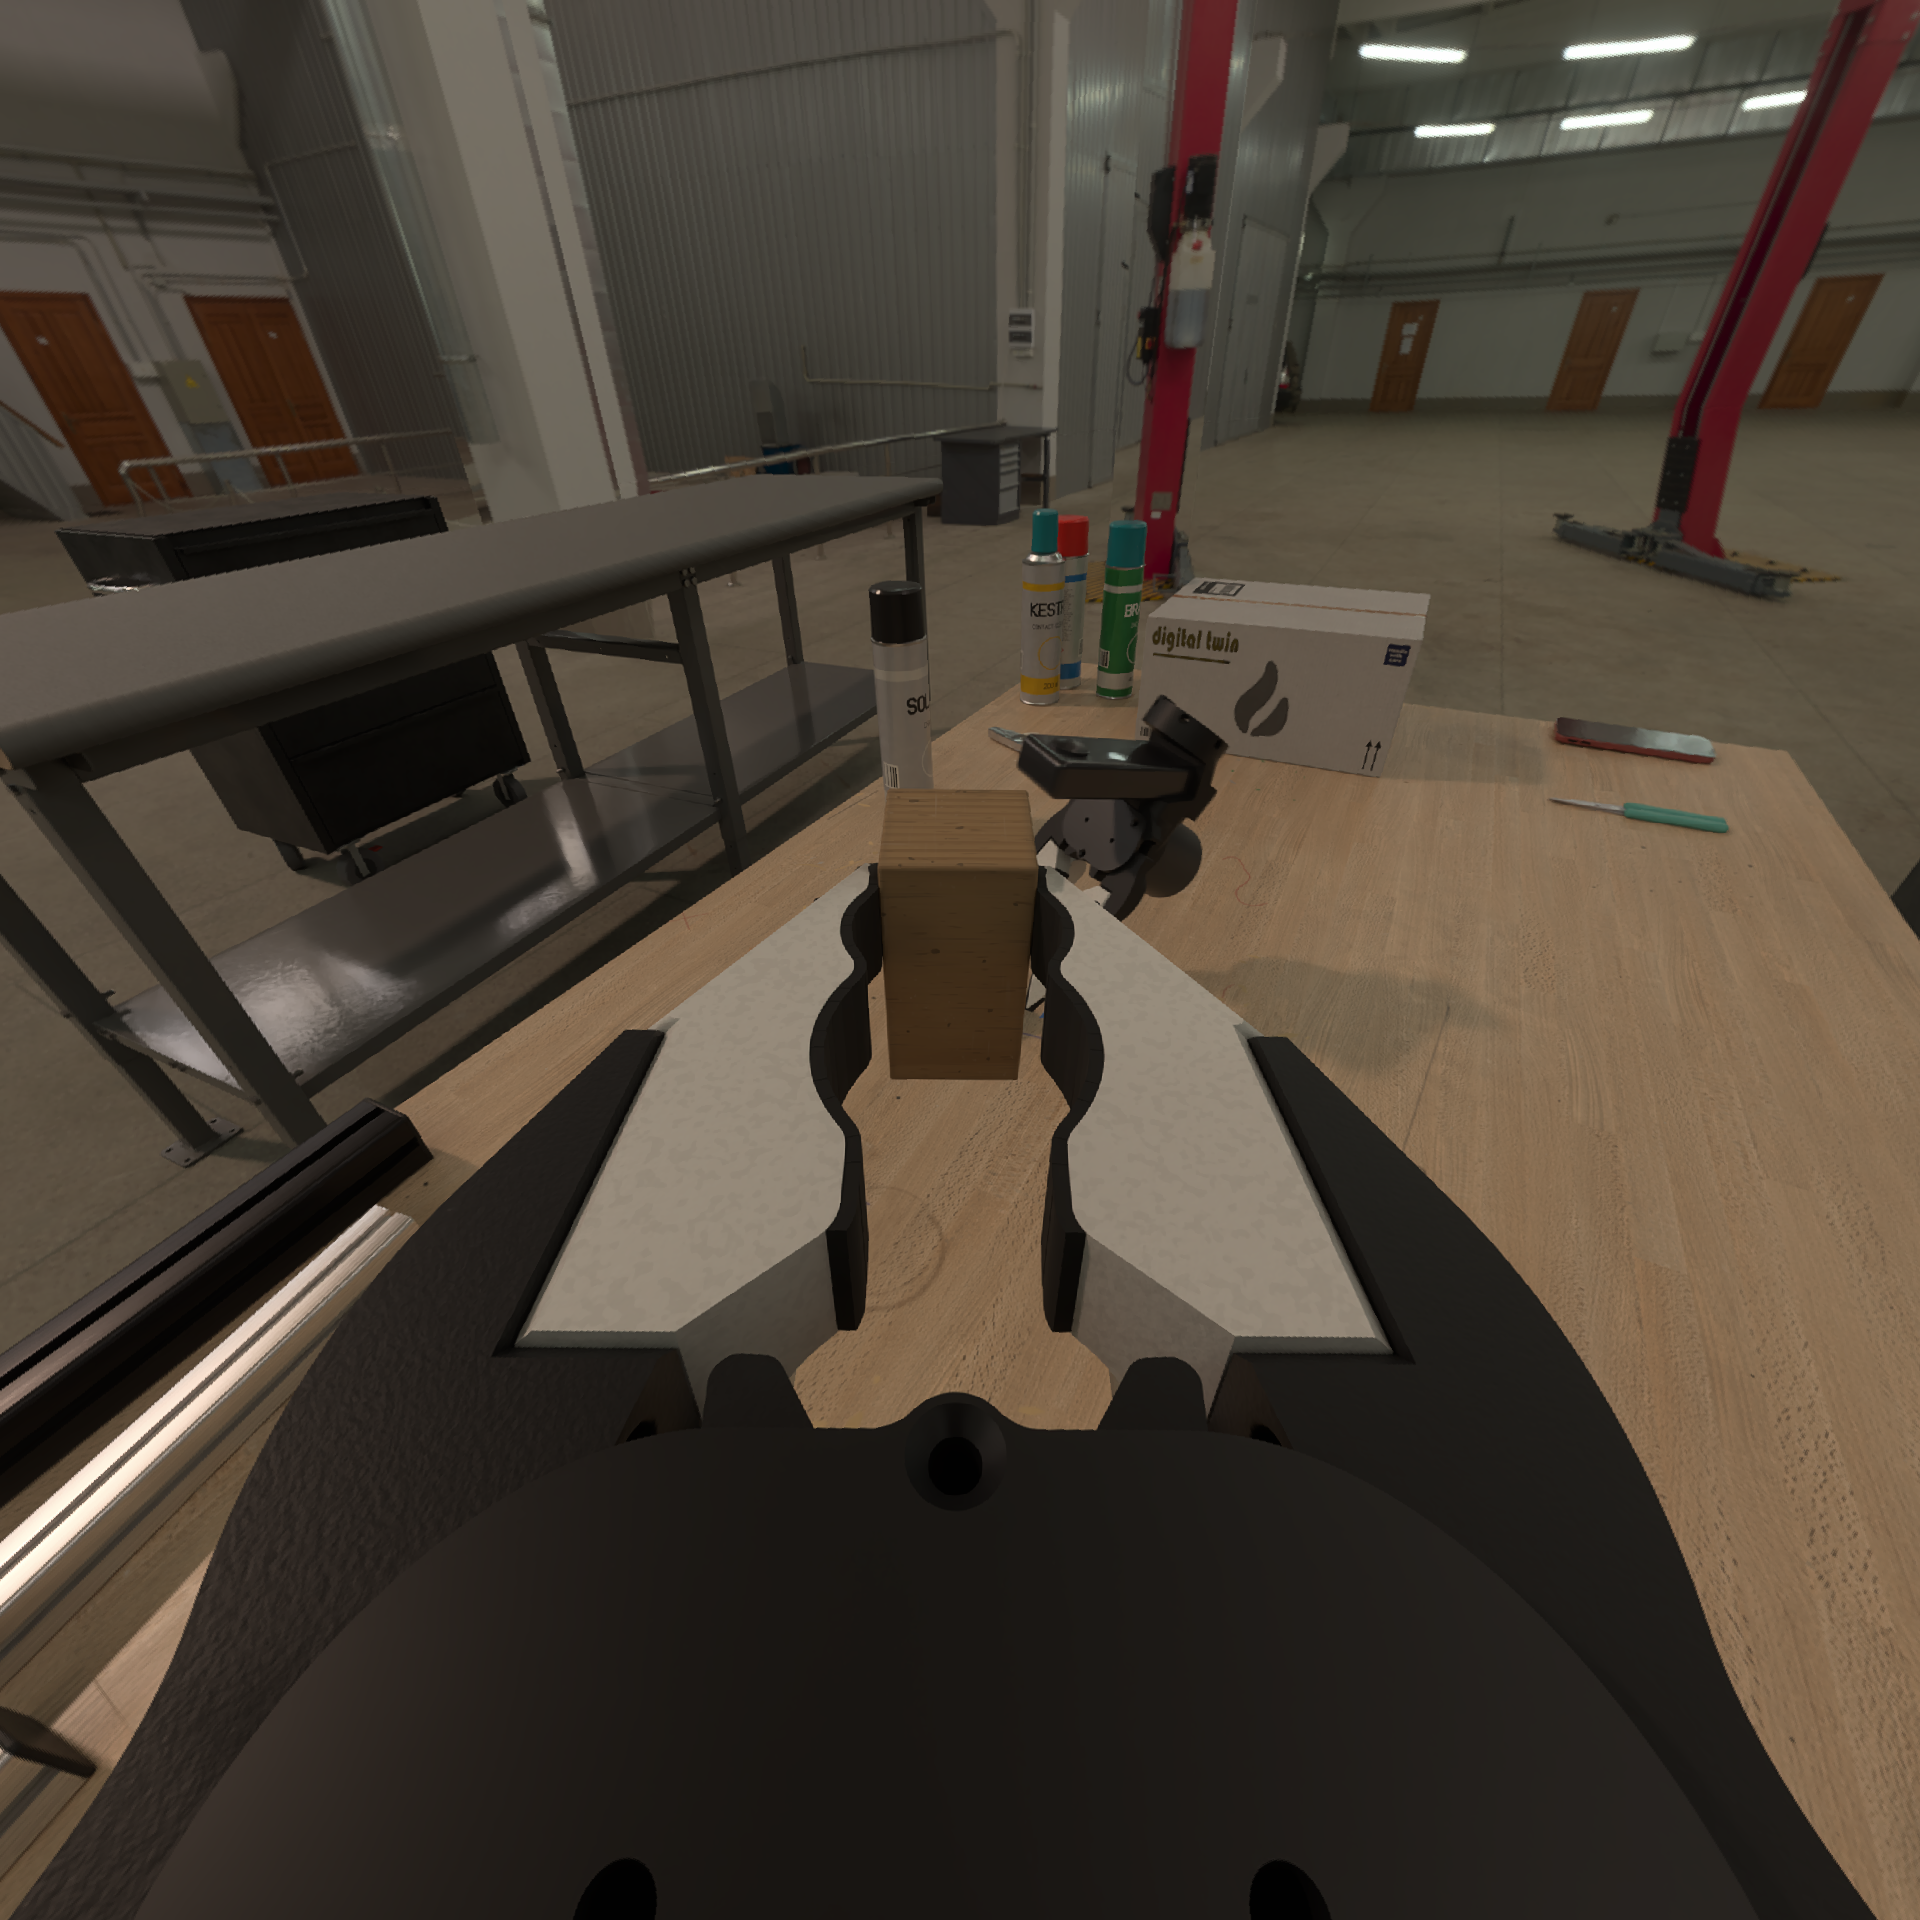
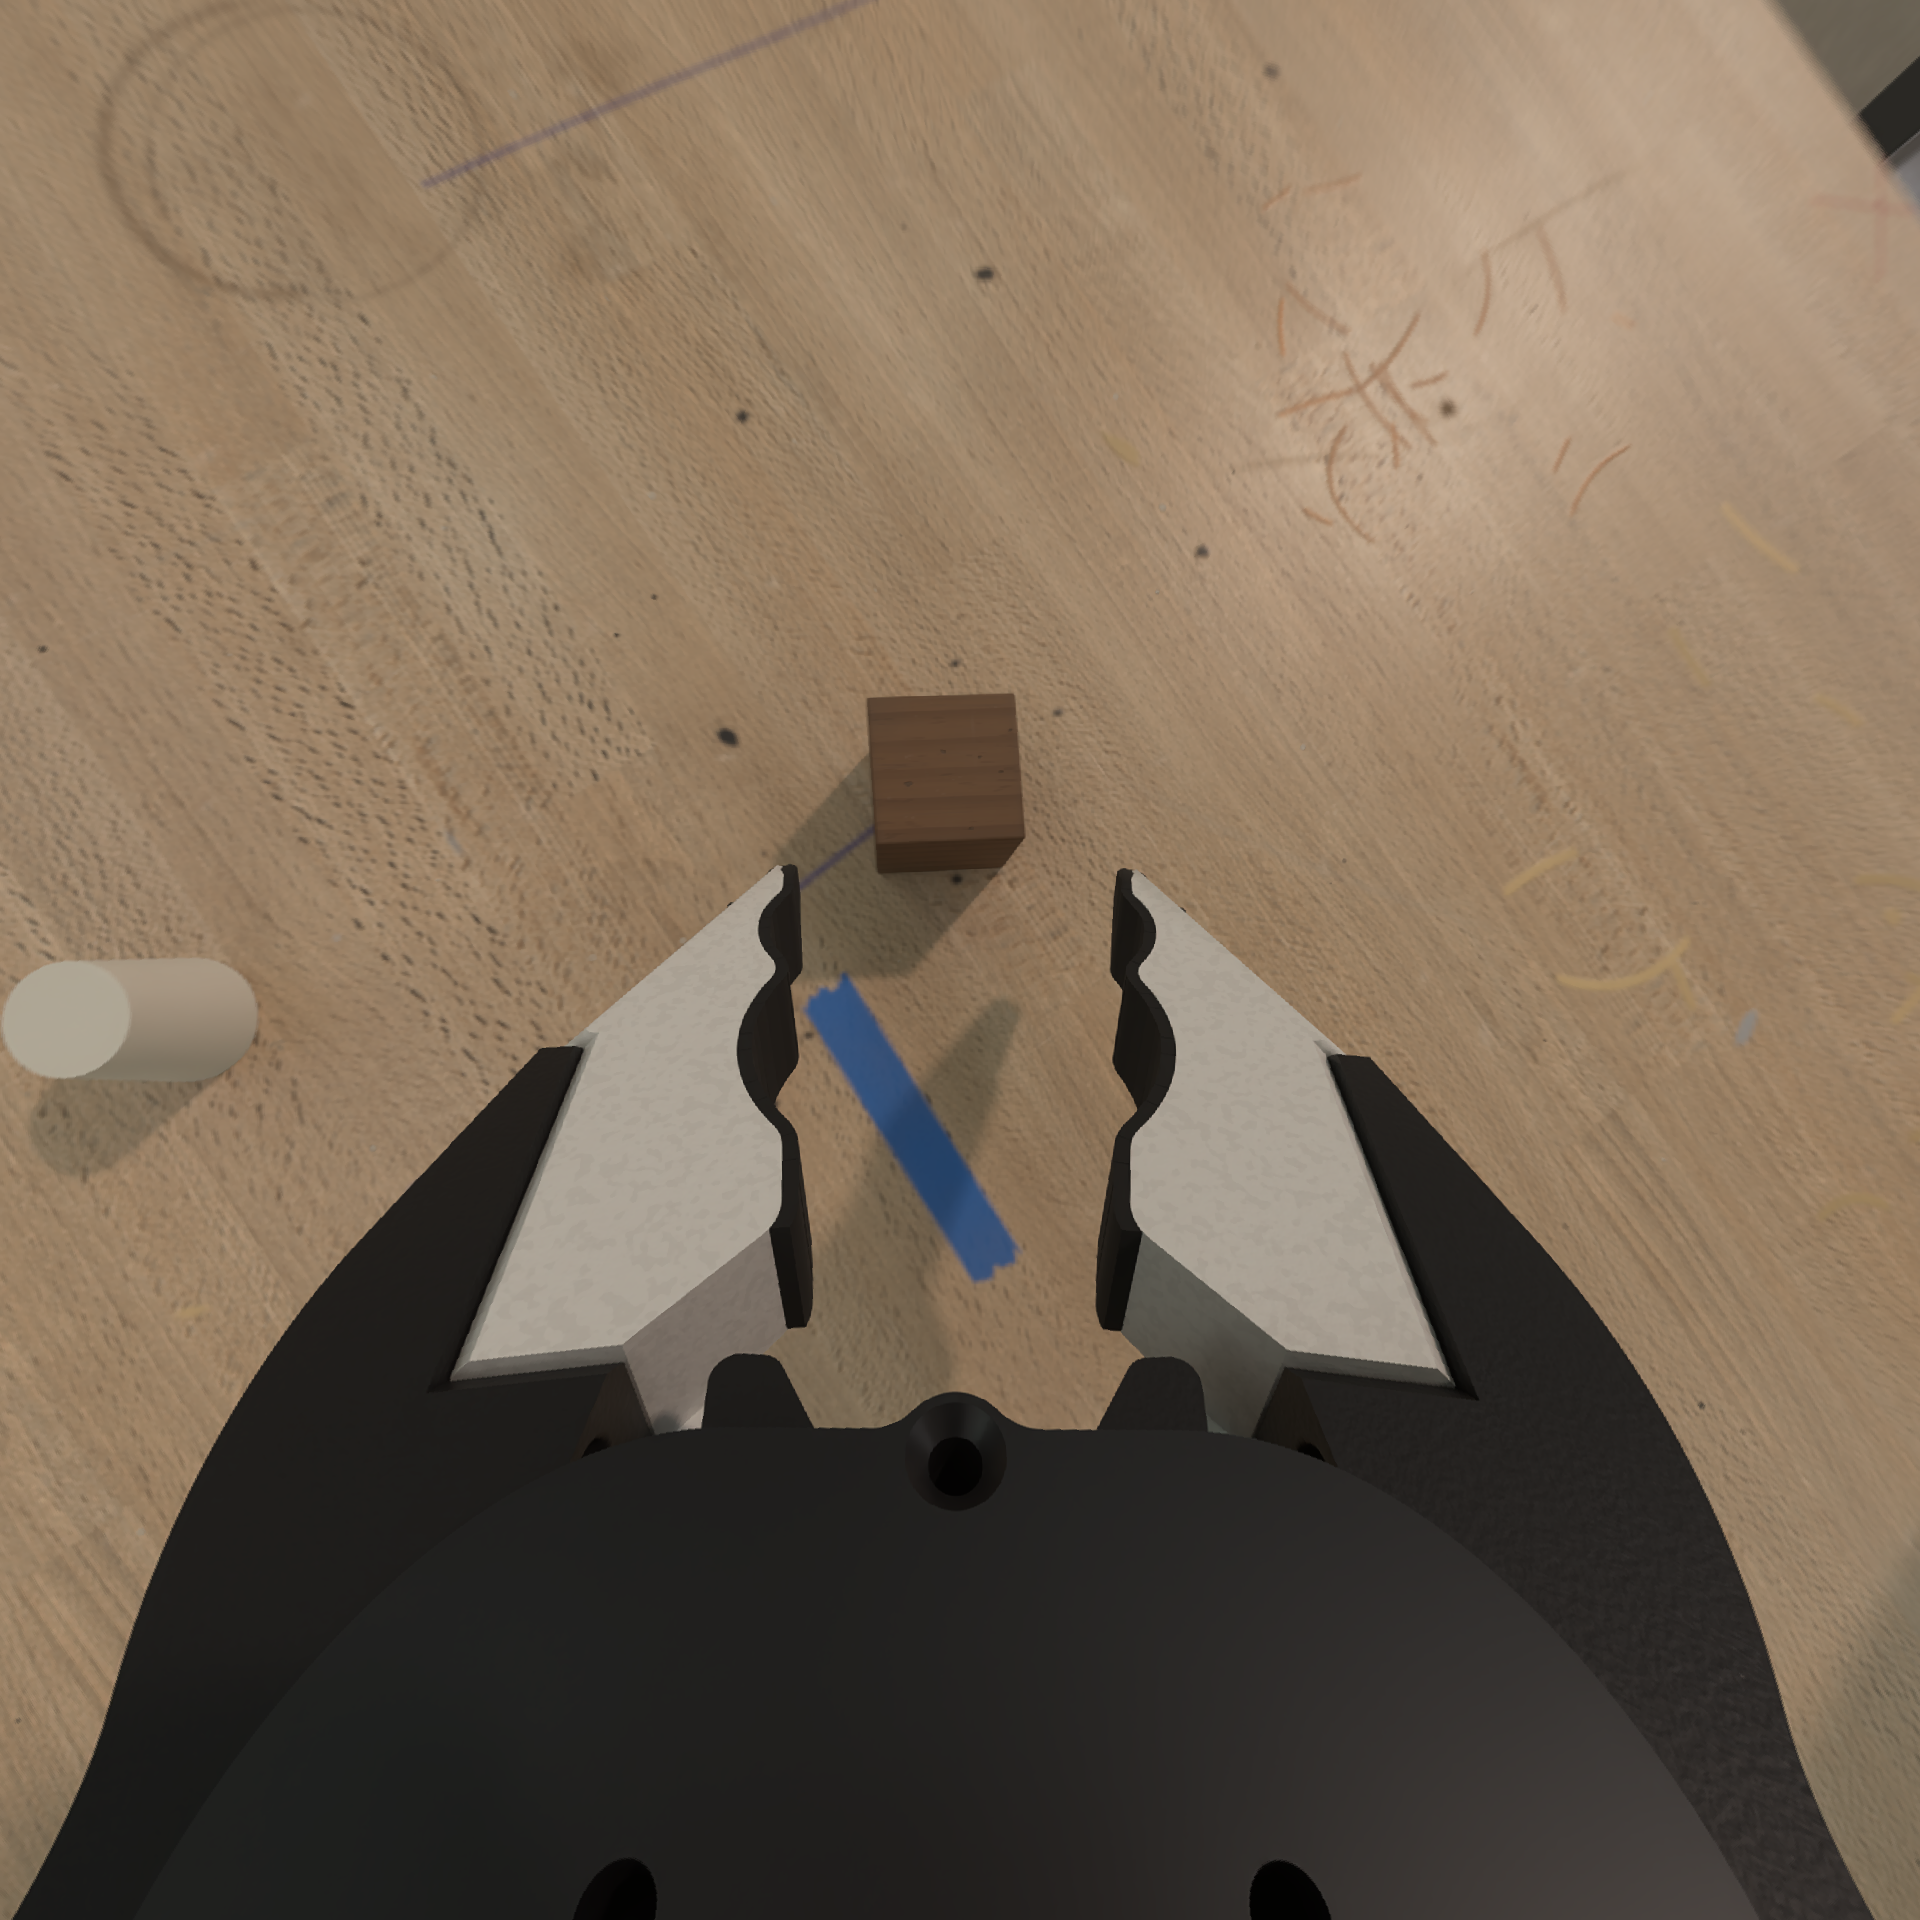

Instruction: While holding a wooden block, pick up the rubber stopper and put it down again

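My left gripper [image 1: 956, 878] is shut on a light wooden block [image 1: 956, 935] and holds it upright above the wooden table [image 1: 1455, 1143]. My right gripper [image 2: 956, 878] is open and empty and points down at the table [image 2: 1351, 727]. It also shows farther off in the left wrist view [image 1: 1086, 878], behind the block. A small dark brown cube [image 2: 943, 779] sits on the table just beyond the right fingertips. A cream cylinder, the rubber stopper [image 2: 125, 1018], lies on its side well to the left of the right gripper. A blue tape strip [image 2: 909, 1127] lies under the open jaws.
At the table's far end stand a white spray can [image 1: 902, 696], three more cans [image 1: 1081, 613] and a cardboard box [image 1: 1288, 675]. A red phone [image 1: 1633, 740] and a teal-handled tool [image 1: 1652, 816] lie at the far right. A grey metal bench [image 1: 416, 613] stands to the left.
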